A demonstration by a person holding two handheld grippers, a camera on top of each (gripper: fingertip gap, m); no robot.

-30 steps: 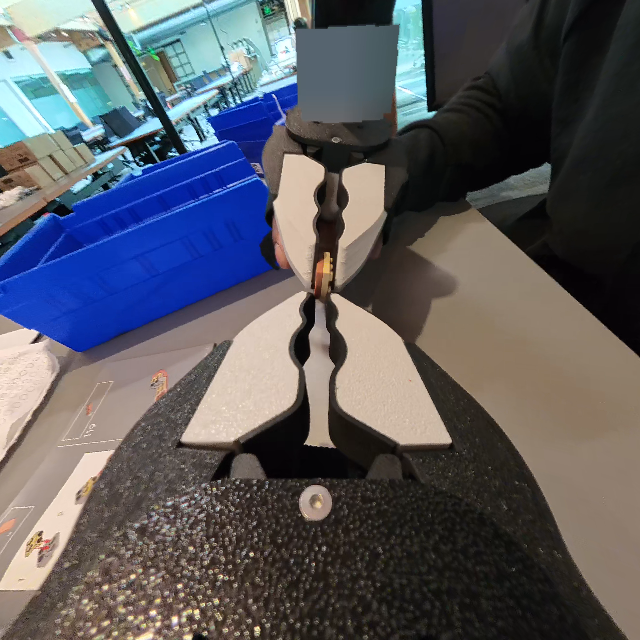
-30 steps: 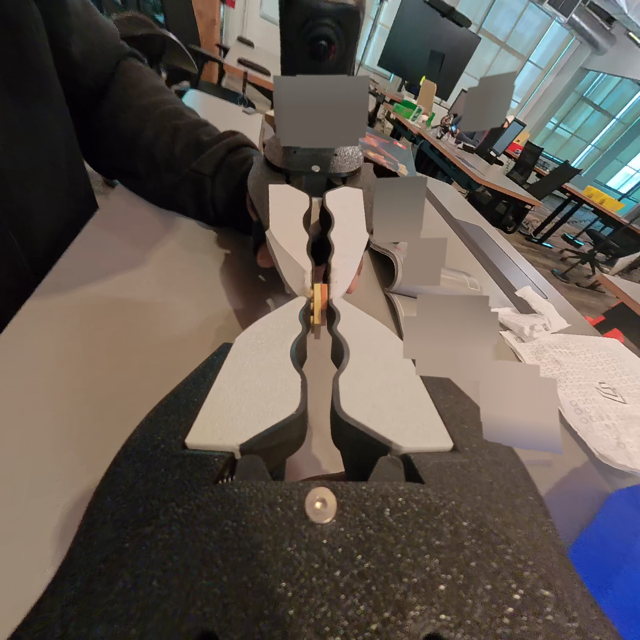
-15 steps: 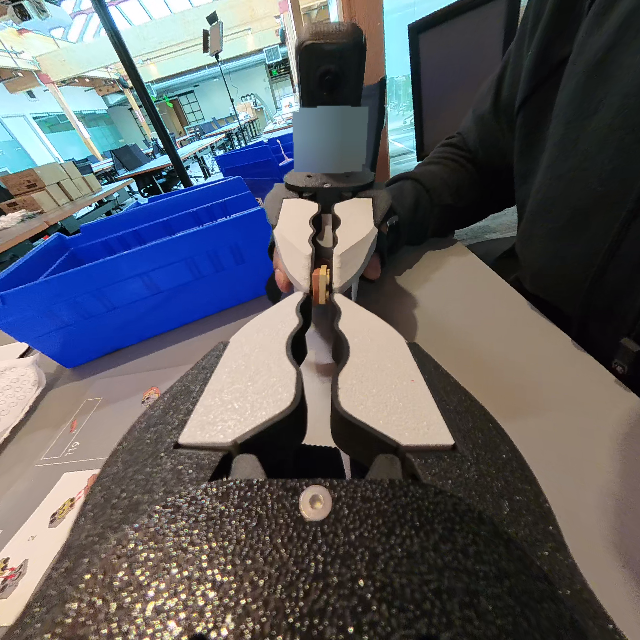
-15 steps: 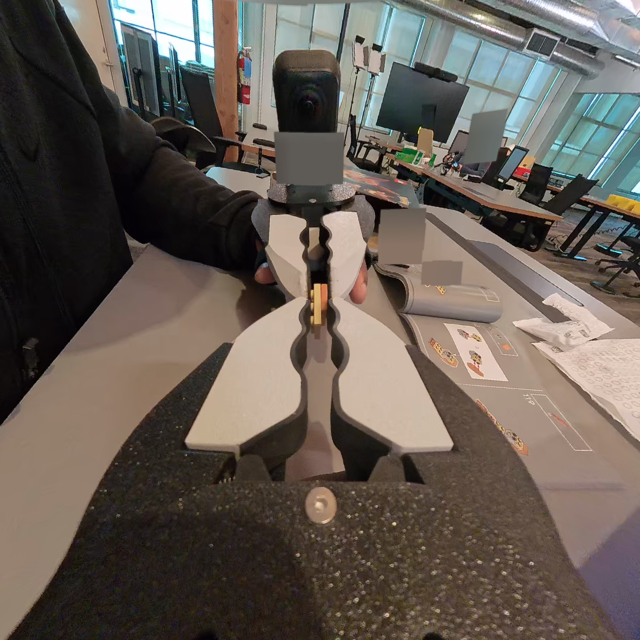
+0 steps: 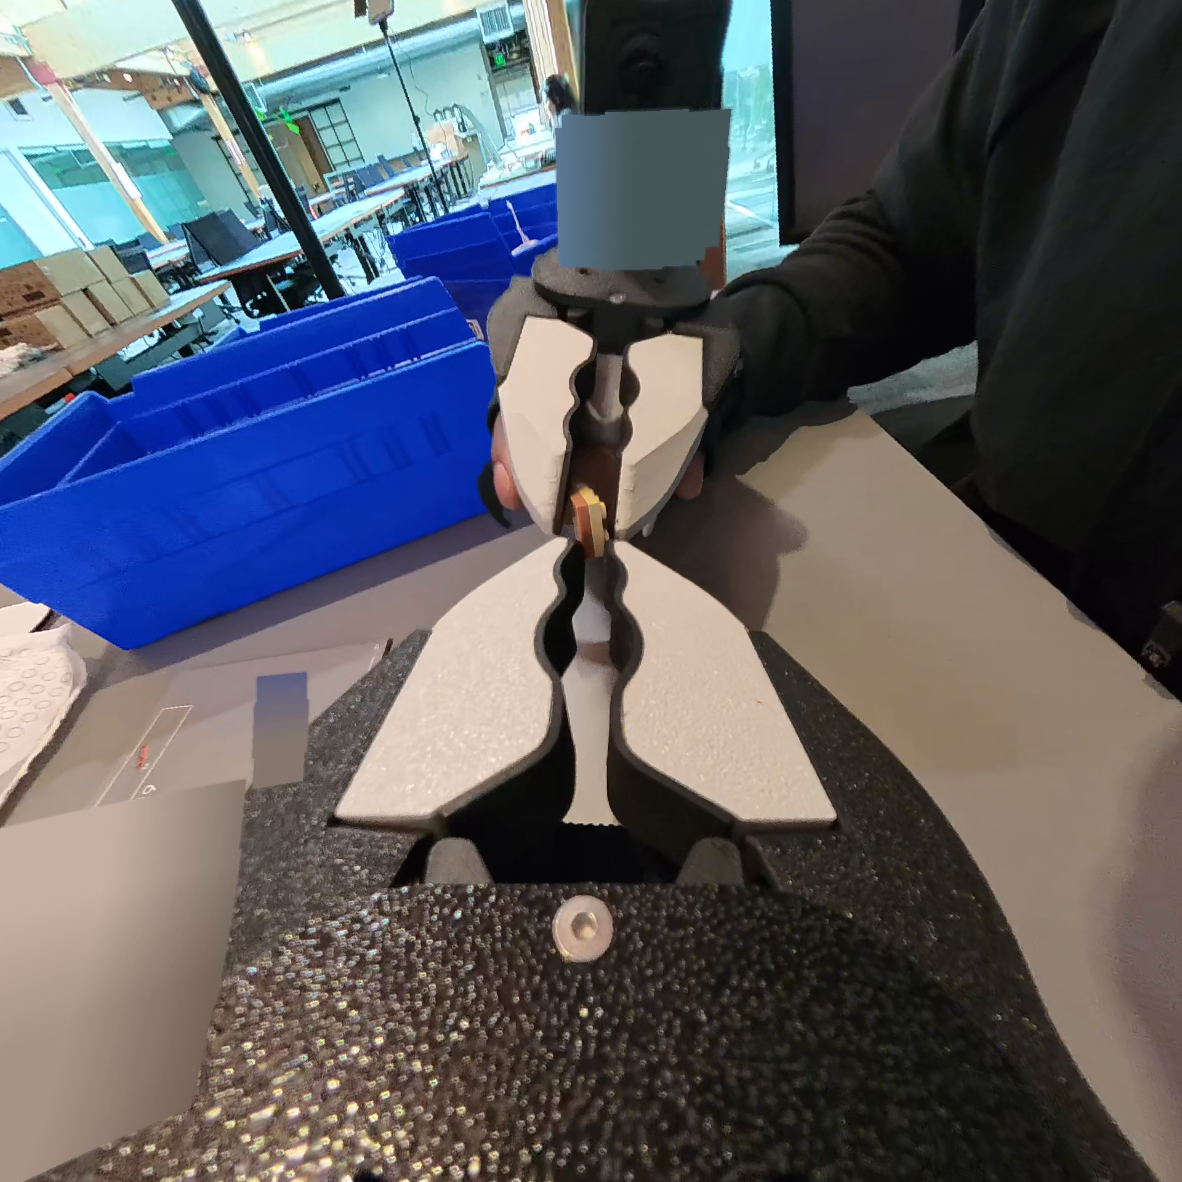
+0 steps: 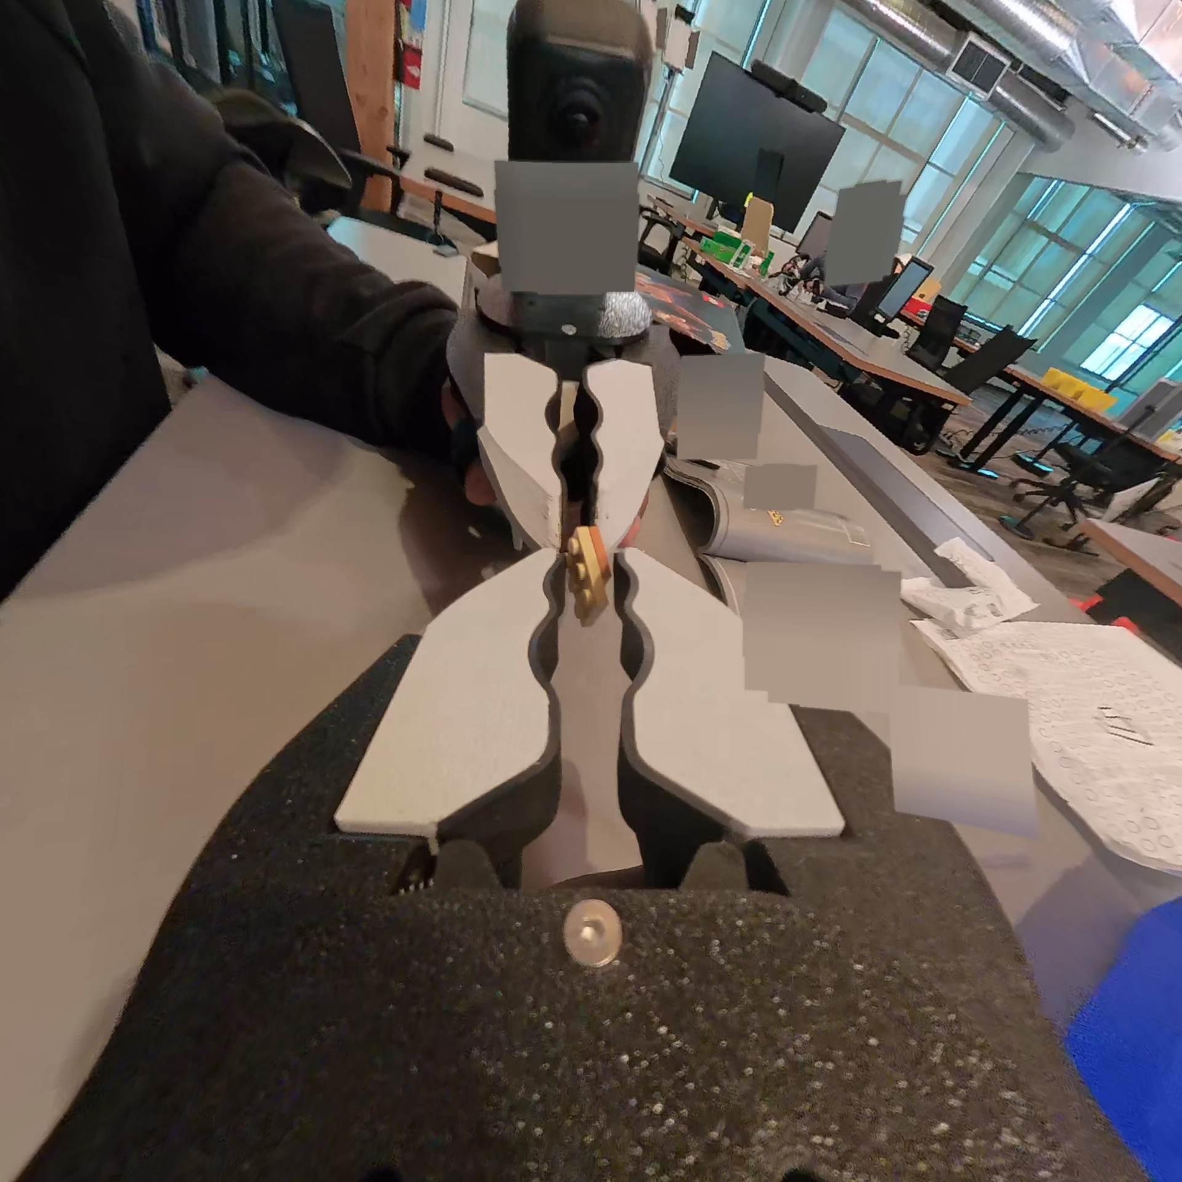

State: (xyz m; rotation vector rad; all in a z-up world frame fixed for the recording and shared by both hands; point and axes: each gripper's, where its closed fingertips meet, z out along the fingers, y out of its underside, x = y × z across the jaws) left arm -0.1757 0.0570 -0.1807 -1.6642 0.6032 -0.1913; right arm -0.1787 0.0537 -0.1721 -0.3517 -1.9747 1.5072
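Left wrist view – studded tan-and-orange plastic plates [image 5: 590, 521] between both hand-held grippers.

Left gripper [image 5: 591, 555] fingers [image 5: 630, 563] pinch stacked plates [image 5: 590, 521].

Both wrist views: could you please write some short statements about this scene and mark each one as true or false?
1. The left gripper and the right gripper point at each other, tip to tip. True.
2. The small brick piece at their tips is green. False: it is tan and orange.
3. Blue bins stand on the table. True.
4. The brick piece lies flat on the table. False: it is up in the air, between the gripper tips.
5. An open booklet lies on the table. True.
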